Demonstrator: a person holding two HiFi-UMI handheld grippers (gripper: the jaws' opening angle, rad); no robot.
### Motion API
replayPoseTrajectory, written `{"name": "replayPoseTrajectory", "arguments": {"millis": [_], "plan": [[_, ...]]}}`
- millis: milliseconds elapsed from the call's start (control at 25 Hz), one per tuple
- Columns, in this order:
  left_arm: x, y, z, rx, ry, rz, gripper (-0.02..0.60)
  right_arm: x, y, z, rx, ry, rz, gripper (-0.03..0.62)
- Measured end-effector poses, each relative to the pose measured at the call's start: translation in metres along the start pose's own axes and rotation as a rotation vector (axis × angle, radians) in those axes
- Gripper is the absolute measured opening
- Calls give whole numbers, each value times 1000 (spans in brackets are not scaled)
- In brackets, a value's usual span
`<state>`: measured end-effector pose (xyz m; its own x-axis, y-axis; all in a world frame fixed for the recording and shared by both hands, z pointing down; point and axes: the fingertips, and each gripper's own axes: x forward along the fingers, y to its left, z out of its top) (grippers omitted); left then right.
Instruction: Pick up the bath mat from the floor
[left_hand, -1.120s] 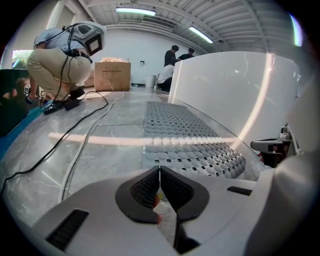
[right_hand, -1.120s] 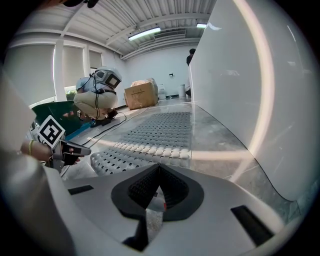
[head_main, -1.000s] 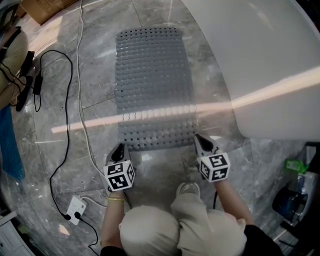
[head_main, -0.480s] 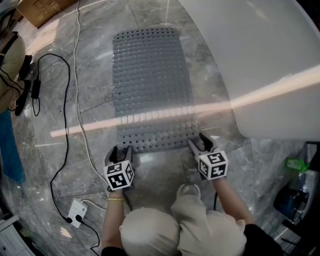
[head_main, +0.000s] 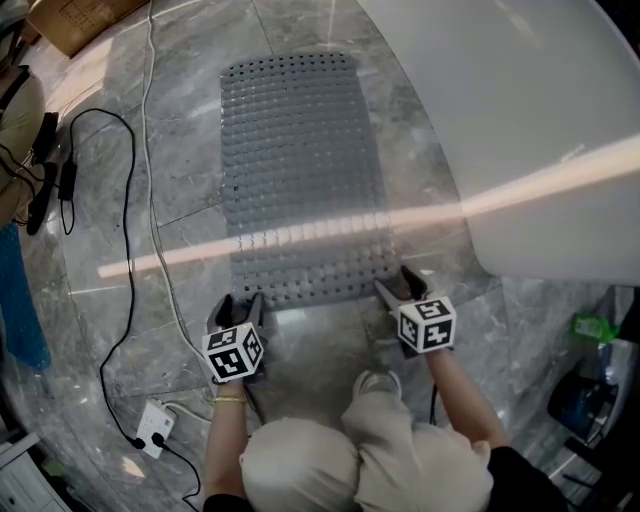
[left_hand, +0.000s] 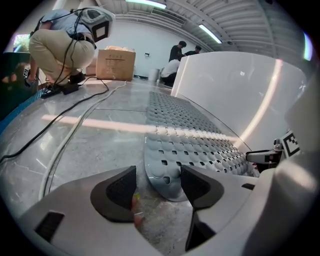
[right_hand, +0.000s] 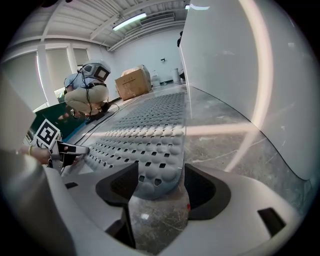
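**A:** Where does the bath mat (head_main: 300, 180) lie?

**B:** Flat on the grey marble floor (head_main: 200, 150), stretching toward twelve o'clock from the wearer's knees. Its long right edge runs near the white bathtub (head_main: 520, 120), which fills the two o'clock side.

**A:** And the left hand-held gripper (head_main: 241, 303)?

**B:** It is low at the mat's near left corner, about seven o'clock of the mat. Its jaws have just been opening and stand spread wide. In the left gripper view the rounded corner (left_hand: 165, 175) reaches in between the pads, lying on the floor. It sits closer to the right pad, and neither pad presses on it.

**A:** The right hand-held gripper (head_main: 398, 282)?

**B:** It is at the other near corner, five o'clock of the mat. Its jaws have just been opening too and stand spread. The corner (right_hand: 157, 172) lies between them, not pinched.

**A:** What else is around?

**B:** A white cable (head_main: 147, 120) and a black cable (head_main: 128, 220) trail over the floor at nine to ten o'clock. A white socket block (head_main: 153, 412) sits at eight o'clock, and a cardboard box (head_main: 70, 18) at eleven. In the gripper views another person (left_hand: 60, 45) crouches just beside that box.
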<state>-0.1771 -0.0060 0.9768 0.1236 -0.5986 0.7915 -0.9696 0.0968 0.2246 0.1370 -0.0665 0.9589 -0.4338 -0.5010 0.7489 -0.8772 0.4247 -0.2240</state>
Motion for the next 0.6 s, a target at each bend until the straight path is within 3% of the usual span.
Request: {"name": "replayPoseTrajectory", "arguments": {"millis": [600], "plan": [[2,-9,3,5,5,-32,252,5,-2,0,107,1,64,281]]}}
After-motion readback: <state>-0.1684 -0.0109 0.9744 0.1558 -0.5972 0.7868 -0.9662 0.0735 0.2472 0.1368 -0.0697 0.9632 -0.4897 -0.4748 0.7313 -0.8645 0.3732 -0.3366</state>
